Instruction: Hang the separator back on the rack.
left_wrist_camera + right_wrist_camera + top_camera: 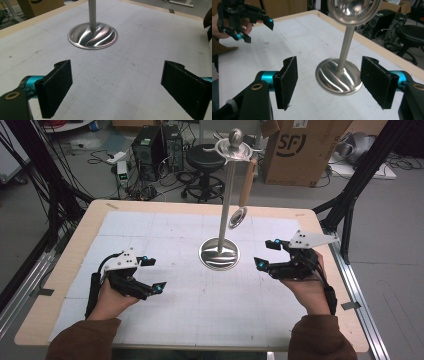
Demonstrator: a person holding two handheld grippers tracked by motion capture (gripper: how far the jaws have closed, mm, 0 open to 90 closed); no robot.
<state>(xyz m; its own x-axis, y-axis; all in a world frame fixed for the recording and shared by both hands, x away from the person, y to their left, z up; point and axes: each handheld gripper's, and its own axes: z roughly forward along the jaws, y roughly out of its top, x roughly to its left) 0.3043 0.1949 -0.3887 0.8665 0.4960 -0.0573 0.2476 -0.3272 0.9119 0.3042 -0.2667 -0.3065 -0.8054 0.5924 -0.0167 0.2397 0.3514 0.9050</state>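
A steel stand rises from the middle of the table on a round ribbed base (219,254) (92,35) (339,76). From a hook at its top hangs a ladle with a wooden handle (247,182) and a shiny bowl (237,217) (352,10). My left gripper (154,274) (116,87) is held low over the mat left of the base, open, with only bare mat between its pads. My right gripper (266,253) (334,82) sits right of the base and faces it, also open and holding nothing. The left gripper (258,31) appears far off in the right gripper view.
A white gridded mat (150,230) covers most of the wooden table (90,215). Behind the table stand a black stool (205,157), computer towers (150,147) and a cardboard box (300,150). A black frame leg (350,205) stands at the table's right corner.
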